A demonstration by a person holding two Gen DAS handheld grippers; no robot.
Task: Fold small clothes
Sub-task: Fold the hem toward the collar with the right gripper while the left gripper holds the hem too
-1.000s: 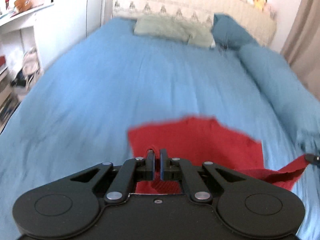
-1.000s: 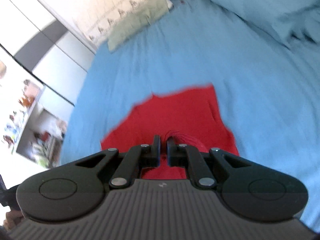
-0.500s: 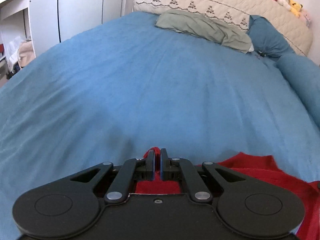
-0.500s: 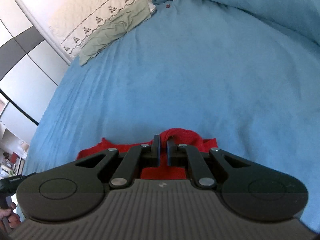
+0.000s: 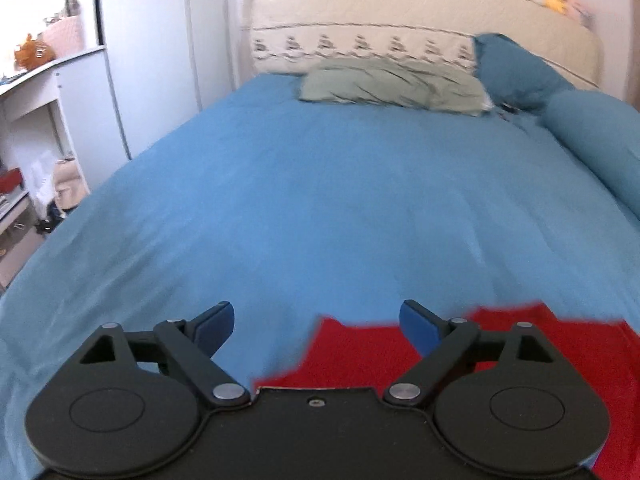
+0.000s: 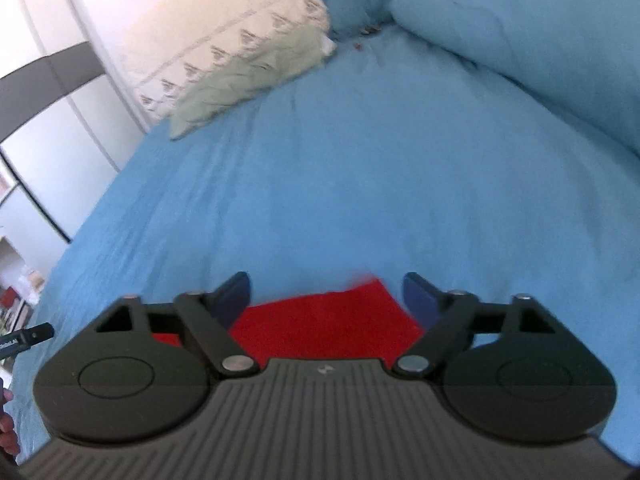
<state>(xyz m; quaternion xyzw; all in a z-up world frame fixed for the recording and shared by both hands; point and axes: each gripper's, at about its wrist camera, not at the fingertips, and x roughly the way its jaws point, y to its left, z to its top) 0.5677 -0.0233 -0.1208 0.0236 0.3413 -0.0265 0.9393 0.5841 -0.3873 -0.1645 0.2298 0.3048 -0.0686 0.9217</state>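
A red piece of clothing (image 5: 352, 356) lies flat on the blue bedspread (image 5: 320, 200) at the near end of the bed. My left gripper (image 5: 316, 322) is open and empty, just above the cloth's left edge. In the right wrist view the same red cloth (image 6: 324, 324) lies under my right gripper (image 6: 326, 294), which is open and empty, its jaws spread wide over the cloth's far corner. Most of the cloth is hidden under both gripper bodies.
A grey-green pillow (image 5: 392, 88) and a blue pillow (image 5: 516, 68) lie at the headboard (image 5: 400, 12). A long blue bolster (image 5: 600, 144) runs along the right side. White wardrobe (image 5: 160, 72) and shelves (image 5: 36, 120) stand left of the bed.
Both grippers were shut on the red cloth and carried it toward the near end of the bed. Now both have opened and let it go, and it lies on the bedspread.
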